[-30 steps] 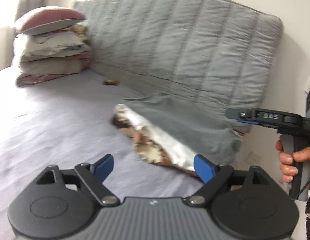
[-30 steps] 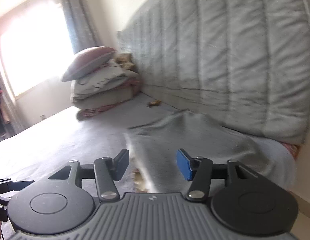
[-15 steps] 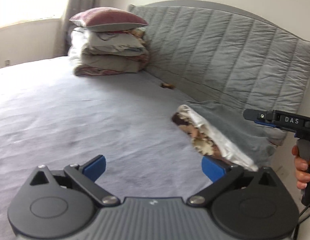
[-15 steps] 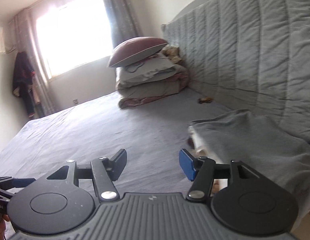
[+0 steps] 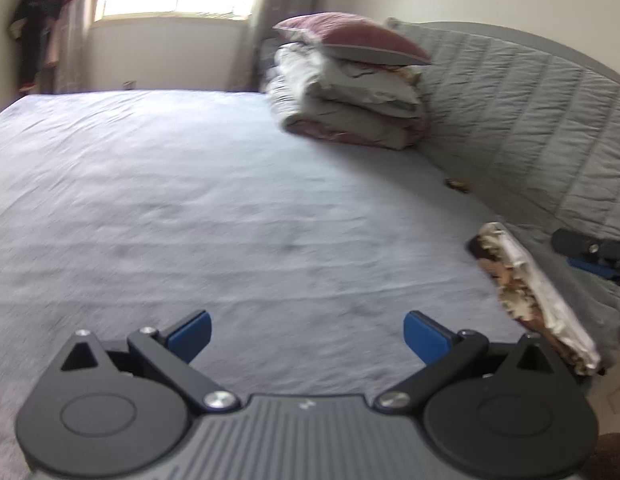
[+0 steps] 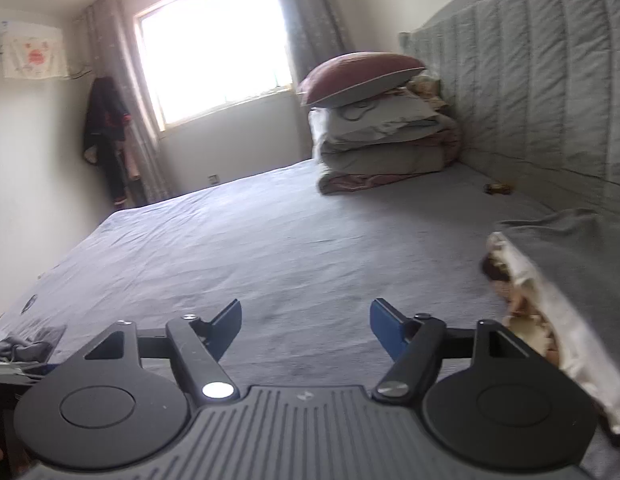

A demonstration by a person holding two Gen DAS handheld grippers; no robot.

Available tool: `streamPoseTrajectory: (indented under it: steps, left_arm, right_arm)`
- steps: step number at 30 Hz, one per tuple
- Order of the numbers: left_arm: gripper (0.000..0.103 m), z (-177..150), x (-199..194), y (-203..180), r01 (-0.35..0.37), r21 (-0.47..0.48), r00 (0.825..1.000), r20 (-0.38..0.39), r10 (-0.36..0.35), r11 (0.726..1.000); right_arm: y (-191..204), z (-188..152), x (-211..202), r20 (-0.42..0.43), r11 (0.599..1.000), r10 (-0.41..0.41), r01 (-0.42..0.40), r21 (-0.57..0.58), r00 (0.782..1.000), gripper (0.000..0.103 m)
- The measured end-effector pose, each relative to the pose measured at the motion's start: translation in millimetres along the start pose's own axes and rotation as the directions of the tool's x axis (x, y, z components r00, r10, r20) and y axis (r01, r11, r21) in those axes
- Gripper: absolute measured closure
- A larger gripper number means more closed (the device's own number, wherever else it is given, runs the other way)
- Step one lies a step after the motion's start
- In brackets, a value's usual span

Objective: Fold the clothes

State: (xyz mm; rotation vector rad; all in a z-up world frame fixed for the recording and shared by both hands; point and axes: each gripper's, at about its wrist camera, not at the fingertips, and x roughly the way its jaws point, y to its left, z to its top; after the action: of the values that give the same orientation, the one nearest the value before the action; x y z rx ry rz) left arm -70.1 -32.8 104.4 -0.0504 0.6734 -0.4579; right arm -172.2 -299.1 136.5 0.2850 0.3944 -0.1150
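Observation:
A grey garment [image 6: 569, 248] lies folded over a white and brown patterned bundle [image 6: 529, 308] at the bed's right edge, by the headboard. In the left wrist view the same bundle [image 5: 525, 280] sits far right. My left gripper [image 5: 308, 334] hangs open over bare sheet, nothing between its blue pads. My right gripper [image 6: 306, 320] is open too, empty, left of the bundle; its tip [image 5: 589, 254] shows above the grey garment in the left wrist view. A crumpled grey cloth [image 6: 18, 348] lies at the bed's near left corner.
Wide lilac-grey sheet [image 5: 230, 200] spreads ahead. Stacked pillows and bedding [image 6: 377, 128] stand at the far end against the quilted headboard [image 5: 529, 120]. A small brown object [image 6: 497, 189] lies by the headboard. A window [image 6: 214, 52] and a hanging dark coat [image 6: 106, 132] are beyond.
Both views have swung left, from the headboard and folded pile toward the bare bed and window. The pile has slid to the right edge. Both grippers stay open, slightly wider.

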Motion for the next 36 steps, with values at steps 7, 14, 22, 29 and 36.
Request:
streamPoseTrajectory:
  steps: [7, 14, 22, 29, 36]
  left_arm:
    - [0.000, -15.9, 9.2, 38.8, -0.139, -0.062, 0.990, -0.032, 0.137, 0.988]
    - [0.000, -25.3, 24.3, 74.2, -0.215, -0.120, 0.976, -0.066, 0.208, 0.969]
    - [0.000, -49.9, 57.7, 113.5, -0.337, -0.194, 0.941, -0.110, 0.321, 0.921]
    - [0.000, -61.4, 97.2, 121.3, -0.432, -0.170, 0.901, -0.130, 0.415, 0.886]
    - [0.000, -72.7, 113.4, 102.5, -0.437, -0.051, 0.899, -0.018, 0.437, 0.898]
  right_arm:
    - [42.6, -15.4, 36.1, -0.034, 0.999, 0.049, -0.050, -0.018, 0.998, 0.019]
    - [78.9, -39.5, 81.2, -0.099, 0.996, 0.041, -0.048, -0.077, 0.994, 0.015]
    - [101.4, -77.4, 135.0, -0.177, 0.989, -0.036, 0.010, -0.146, 0.984, 0.008]
    - [104.5, -111.7, 174.9, -0.210, 0.982, -0.089, 0.051, -0.182, 0.974, 0.000]
    - [92.1, -144.2, 198.7, -0.222, 0.980, -0.129, 0.090, -0.176, 0.966, 0.000]
